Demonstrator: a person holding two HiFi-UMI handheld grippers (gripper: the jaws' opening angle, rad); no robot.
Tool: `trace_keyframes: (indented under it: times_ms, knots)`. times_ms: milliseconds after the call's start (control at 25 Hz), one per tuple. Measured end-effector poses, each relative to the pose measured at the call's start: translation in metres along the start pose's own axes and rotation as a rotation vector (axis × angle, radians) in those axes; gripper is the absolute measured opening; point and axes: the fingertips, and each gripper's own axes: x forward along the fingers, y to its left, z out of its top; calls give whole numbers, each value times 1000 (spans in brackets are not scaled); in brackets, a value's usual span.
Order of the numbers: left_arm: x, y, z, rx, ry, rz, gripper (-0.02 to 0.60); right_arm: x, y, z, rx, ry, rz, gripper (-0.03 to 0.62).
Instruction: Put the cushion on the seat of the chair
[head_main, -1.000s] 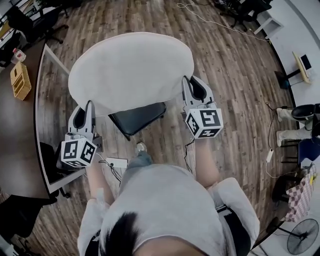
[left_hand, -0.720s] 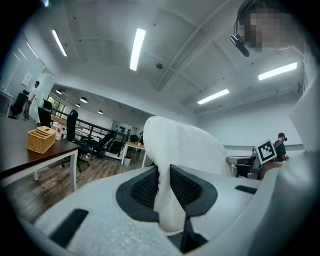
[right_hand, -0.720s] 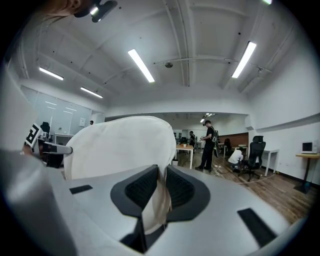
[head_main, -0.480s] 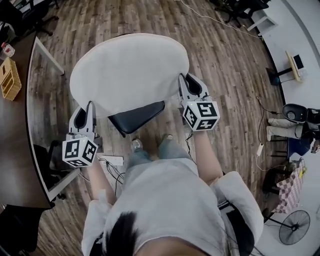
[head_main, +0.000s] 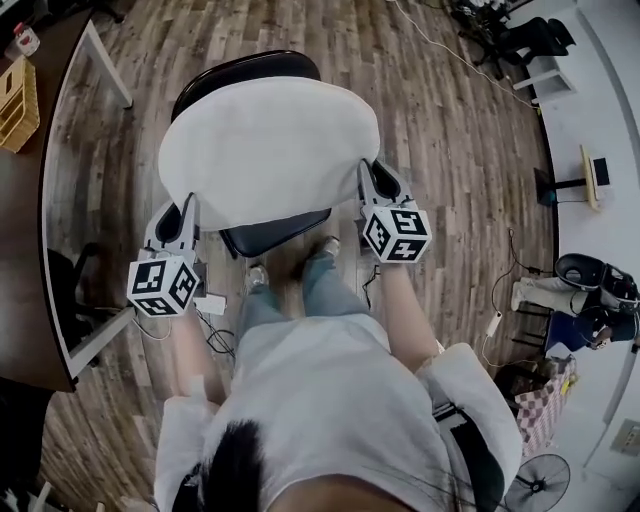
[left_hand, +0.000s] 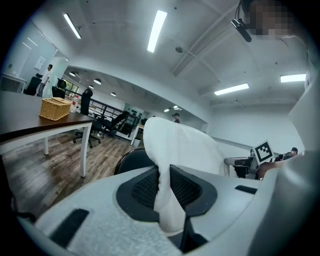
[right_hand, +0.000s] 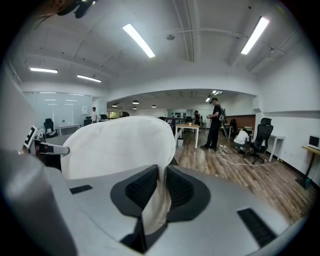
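The cushion (head_main: 268, 150) is a white round pad in the upper middle of the head view. It hangs just over the black seat (head_main: 278, 233) of the chair (head_main: 245, 68): only the seat's front edge shows below it, and the dark curved back shows above it. I judge it to be light and soft, because the rim folds thin where it is pinched. So it may sag in the middle, and the cloth could slip from a weak hold. Two opposite sides of the rim are the good places to take it, as you do now. Your left gripper (head_main: 189, 207) has its fingers (left_hand: 145, 187) almost closed on the lower left rim, with the white cloth pressed between them. Your right gripper (head_main: 371, 178) pinches the right rim in the same way. Both point forward and a little down, with forearms stretched out on each side of the seat. The brown counter (head_main: 20, 250) at the left edge is well apart.
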Motion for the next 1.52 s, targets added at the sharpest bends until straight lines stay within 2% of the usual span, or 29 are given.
trace_keyframes:
  times_ms: [480, 1120, 1520]
  knots:
    - [42, 13, -80, -104, 157, 126, 57, 69, -27, -79, 20, 159, 77, 46]
    - [99, 41, -198, -220, 305, 305, 57, 167, -51, -190, -31, 371, 208, 46]
    - [121, 57, -284, -285, 396, 364, 57, 207, -60, -275, -54, 494, 246, 46]
